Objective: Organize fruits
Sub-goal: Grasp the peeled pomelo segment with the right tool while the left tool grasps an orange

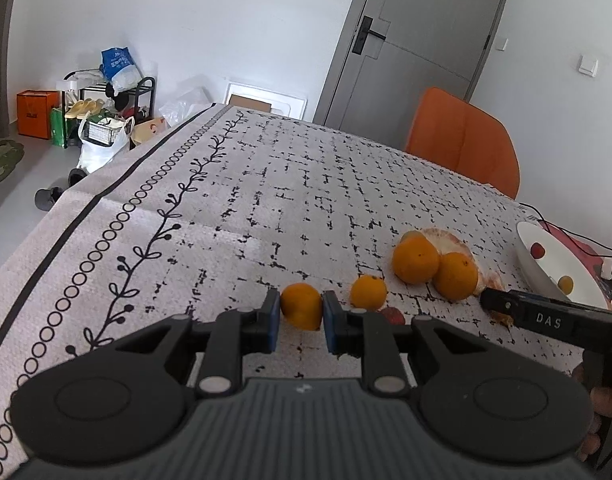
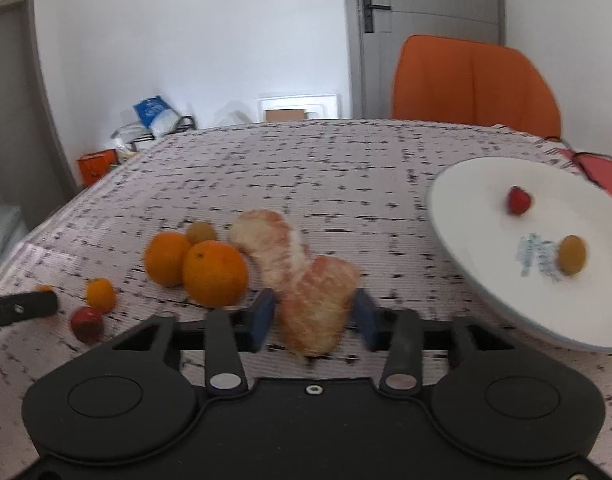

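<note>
My left gripper (image 1: 301, 316) is shut on a small orange (image 1: 301, 306), the blue pads touching both its sides just above the cloth. Another small orange (image 1: 368, 291), a red fruit (image 1: 394, 315) and two big oranges (image 1: 416, 259) lie to its right. My right gripper (image 2: 314, 316) has its jaws around a peeled pomelo piece (image 2: 318, 312); the left pad touches it, the right pad is close, and the view is blurred. A second pomelo piece (image 2: 269, 240) lies behind. The white plate (image 2: 466, 220) at right holds a strawberry (image 2: 519, 200) and a small yellow fruit (image 2: 572, 255).
The table carries a patterned cloth (image 1: 265, 184). An orange chair (image 2: 474, 84) stands at the far side. A small brownish fruit (image 2: 201, 233) sits behind the big oranges (image 2: 214, 278). Cables and a red item (image 2: 598, 168) lie behind the plate. Bags and a rack (image 1: 101, 112) stand on the floor.
</note>
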Tool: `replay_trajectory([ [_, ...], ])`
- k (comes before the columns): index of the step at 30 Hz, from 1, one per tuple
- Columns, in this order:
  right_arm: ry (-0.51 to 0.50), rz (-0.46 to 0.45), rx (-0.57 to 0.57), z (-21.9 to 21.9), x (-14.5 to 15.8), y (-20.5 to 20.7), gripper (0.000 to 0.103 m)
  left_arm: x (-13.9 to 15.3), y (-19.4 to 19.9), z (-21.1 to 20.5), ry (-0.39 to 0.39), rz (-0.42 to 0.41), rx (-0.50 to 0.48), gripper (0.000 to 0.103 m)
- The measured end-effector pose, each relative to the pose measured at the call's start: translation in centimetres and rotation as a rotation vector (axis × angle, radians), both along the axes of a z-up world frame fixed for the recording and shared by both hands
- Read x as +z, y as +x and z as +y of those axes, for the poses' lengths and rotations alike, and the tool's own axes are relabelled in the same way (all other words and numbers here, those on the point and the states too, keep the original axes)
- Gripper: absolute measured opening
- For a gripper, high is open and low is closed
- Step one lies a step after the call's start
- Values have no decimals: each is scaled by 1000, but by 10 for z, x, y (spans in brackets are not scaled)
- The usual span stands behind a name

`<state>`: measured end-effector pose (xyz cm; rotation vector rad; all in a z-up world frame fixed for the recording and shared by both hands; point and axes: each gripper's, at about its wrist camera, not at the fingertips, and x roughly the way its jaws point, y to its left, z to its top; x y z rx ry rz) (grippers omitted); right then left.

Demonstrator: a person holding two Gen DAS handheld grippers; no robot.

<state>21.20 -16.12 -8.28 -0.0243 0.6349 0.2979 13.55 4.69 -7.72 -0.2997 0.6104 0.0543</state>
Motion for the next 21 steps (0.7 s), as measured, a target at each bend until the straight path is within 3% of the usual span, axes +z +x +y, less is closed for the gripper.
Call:
replay_trajectory([
  [13,83,-5,23,-16,14,-21,20,16,-1,-20,14,-36,-37,21],
  [21,112,-19,0,-31,18,-30,17,21,-3,-32,33,-43,-57,21],
])
